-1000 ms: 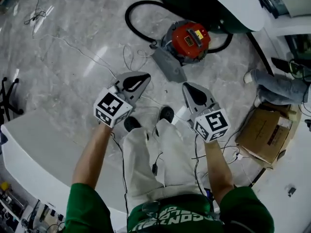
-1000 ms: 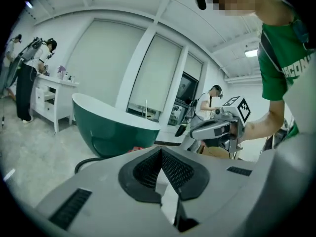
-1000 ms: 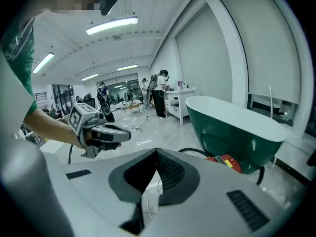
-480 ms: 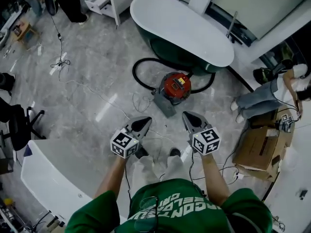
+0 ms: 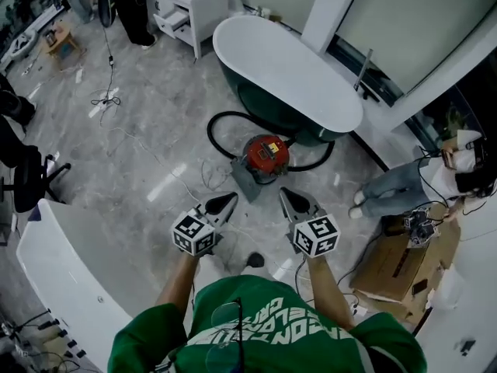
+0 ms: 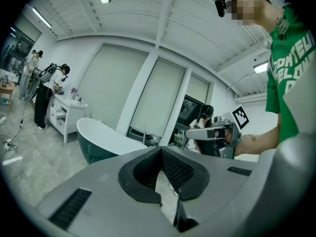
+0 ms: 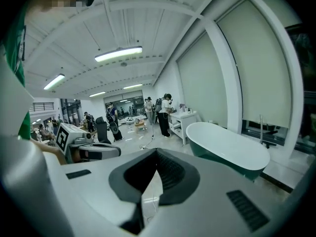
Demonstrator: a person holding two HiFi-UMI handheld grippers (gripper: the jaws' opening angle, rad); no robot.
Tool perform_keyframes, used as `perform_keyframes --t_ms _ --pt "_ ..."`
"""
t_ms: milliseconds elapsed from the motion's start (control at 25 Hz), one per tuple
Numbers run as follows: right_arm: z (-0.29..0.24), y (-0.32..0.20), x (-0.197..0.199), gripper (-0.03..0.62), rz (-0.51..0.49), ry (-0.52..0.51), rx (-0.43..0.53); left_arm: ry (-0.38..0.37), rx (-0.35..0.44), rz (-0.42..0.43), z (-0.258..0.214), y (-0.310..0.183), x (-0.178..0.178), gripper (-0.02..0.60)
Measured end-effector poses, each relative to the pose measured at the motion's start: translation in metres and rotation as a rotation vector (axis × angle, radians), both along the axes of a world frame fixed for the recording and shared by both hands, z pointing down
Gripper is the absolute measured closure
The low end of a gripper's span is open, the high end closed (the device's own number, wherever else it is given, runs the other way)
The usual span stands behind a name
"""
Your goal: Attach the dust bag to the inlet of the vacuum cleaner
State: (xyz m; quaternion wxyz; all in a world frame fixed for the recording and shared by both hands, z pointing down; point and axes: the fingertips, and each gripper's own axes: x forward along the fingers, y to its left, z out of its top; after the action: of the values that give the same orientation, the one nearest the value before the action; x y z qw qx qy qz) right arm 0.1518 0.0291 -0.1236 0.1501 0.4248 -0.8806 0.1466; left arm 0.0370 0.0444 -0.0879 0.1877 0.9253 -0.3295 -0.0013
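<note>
Both grippers have risen well clear of the floor (image 5: 140,154) — left gripper (image 5: 225,200) and right gripper (image 5: 287,196) closed, empty. The grey dust bag (image 5: 250,182) lies against the vacuum cleaner (image 5: 266,154) — attachment appears finished.

We hold the left gripper (image 5: 230,197) and the right gripper (image 5: 286,193) side by side, a little apart, out in front of us. Ahead of them on the floor (image 5: 140,146) stands the vacuum cleaner (image 5: 265,155). A flat piece (image 5: 247,182) touches its near side, and its hose (image 5: 210,134) loops out on its left. Behind the vacuum cleaner is the bathtub (image 5: 287,68), and a cabinet (image 5: 194,2) stands beyond the tub's left end. To our right a person (image 5: 396,185) sits on the floor, with a cardboard box (image 5: 388,266) nearer us. A counter (image 5: 62,263) lies on our left.
</note>
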Motion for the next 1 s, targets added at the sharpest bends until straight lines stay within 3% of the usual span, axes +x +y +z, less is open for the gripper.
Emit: perform_keyframes --t_ms 280,480,760,1000 --pt "-0.02 0.028 0.029 0.586 -0.11 -0.053 0.053 -0.037 0.044 -0.137 -0.033 0.037 0.036 0.577" --pt "-0.026 0.05 0.055 0.586 -0.124 -0.092 0.062 -0.06 0.044 -0.199 -0.04 0.064 0.058 0.578" --pt "-0.032 0.077 0.083 0.586 -0.071 -0.135 0.081 -0.023 0.024 -0.208 -0.045 0.086 0.088 0.577" --pt "-0.032 0.086 0.12 0.586 0.003 -0.137 0.091 -0.024 0.022 -0.137 -0.046 0.089 0.125 0.578"
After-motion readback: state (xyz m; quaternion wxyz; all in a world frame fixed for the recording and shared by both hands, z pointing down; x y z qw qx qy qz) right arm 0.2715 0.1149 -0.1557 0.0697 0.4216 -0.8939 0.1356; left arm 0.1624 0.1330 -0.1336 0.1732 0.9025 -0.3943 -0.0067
